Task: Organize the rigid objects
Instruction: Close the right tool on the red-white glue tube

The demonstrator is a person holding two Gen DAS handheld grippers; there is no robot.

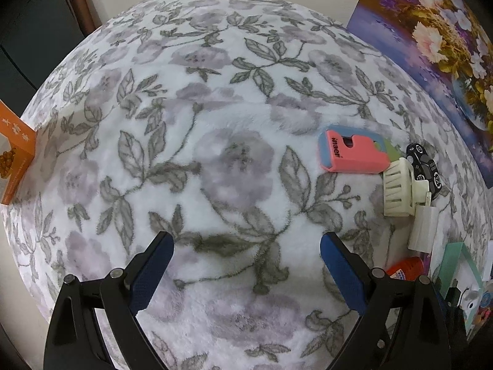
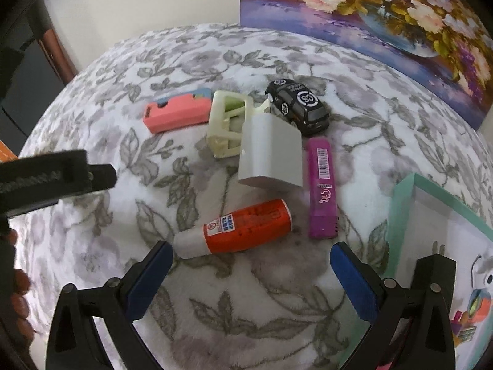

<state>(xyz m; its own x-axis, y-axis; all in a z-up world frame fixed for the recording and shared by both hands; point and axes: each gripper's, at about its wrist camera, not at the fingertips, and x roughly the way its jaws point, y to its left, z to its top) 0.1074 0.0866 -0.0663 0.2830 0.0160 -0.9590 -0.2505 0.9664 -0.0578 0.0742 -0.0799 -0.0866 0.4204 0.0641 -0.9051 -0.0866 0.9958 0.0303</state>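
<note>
Small objects lie clustered on a floral fleece cloth (image 2: pixel 215 293). In the right wrist view: an orange glue stick (image 2: pixel 237 231), a purple bar (image 2: pixel 322 186), a grey-white block (image 2: pixel 271 154), a cream slotted plastic piece (image 2: pixel 226 123), a pink and blue case (image 2: pixel 177 111) and a black toy car (image 2: pixel 297 108). My right gripper (image 2: pixel 251 259) is open just short of the glue stick. My left gripper (image 1: pixel 246 246) is open over bare cloth, left of the pink case (image 1: pixel 352 154), cream piece (image 1: pixel 397 188) and car (image 1: pixel 423 166).
A teal-rimmed box (image 2: pixel 400 215) stands at the right, with a plug and small items inside. A flower painting (image 2: pixel 385 15) leans along the back right. An orange carton (image 1: pixel 15 154) sits at the left cloth edge. The other gripper's body (image 2: pixel 46 178) and a hand (image 2: pixel 18 293) show at left.
</note>
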